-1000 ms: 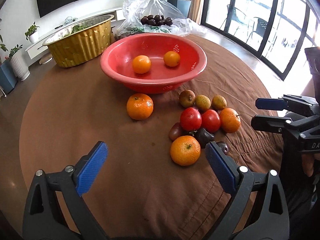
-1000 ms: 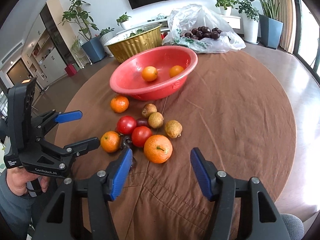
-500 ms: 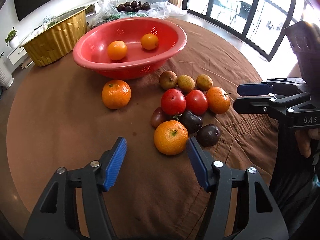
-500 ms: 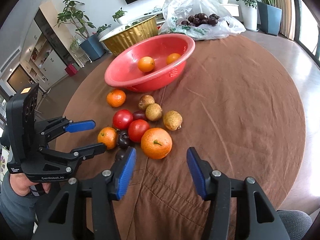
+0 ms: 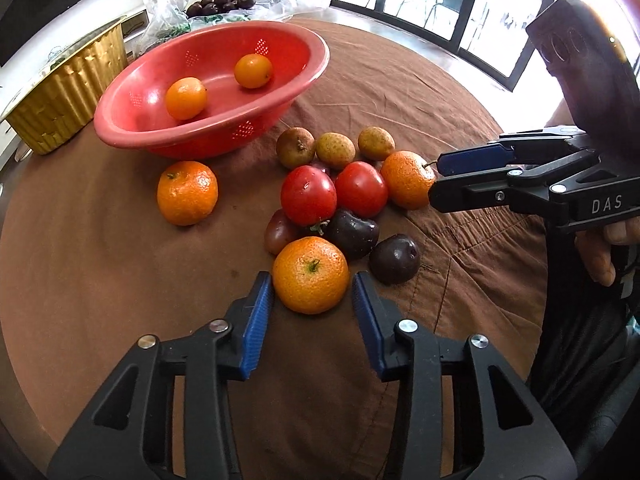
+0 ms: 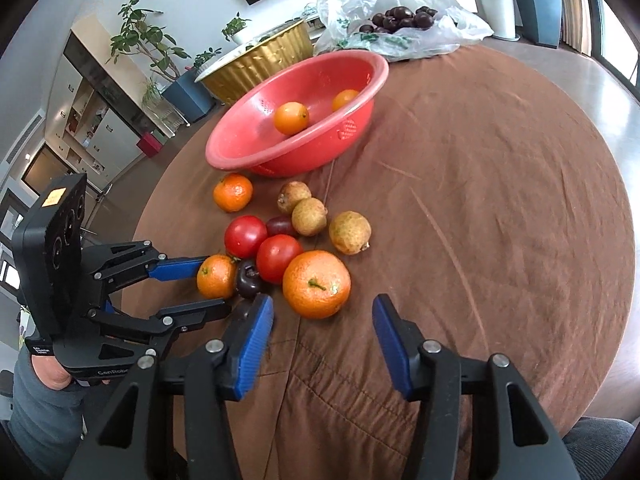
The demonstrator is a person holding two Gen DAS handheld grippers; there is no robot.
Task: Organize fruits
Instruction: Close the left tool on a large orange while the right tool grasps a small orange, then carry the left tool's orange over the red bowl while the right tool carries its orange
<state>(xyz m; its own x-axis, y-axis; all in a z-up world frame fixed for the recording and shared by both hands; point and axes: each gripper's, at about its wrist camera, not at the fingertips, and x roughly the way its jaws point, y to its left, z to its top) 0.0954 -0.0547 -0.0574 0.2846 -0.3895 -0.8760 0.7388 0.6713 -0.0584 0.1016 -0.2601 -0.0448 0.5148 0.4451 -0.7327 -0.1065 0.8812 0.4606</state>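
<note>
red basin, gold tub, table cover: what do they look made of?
Red basin: looks like moulded plastic, smooth and slightly glossy, with punched drain-hole patches.
Gold tub: probably thin foil or foil-faced card, shiny and crimped into ribs.
Table cover: woven cloth, matte brown, with creases and stitched seams.

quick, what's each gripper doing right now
Left gripper: closing around the near orange, not gripping yet.
Right gripper: open, holding nothing, just short of the big orange.

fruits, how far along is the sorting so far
Done: two oranges lie in the red bowl. In hand: the left gripper is closing its jaws around a mandarin, not yet gripping. Left: the other mandarins, tomatoes and plums on the cloth.
</note>
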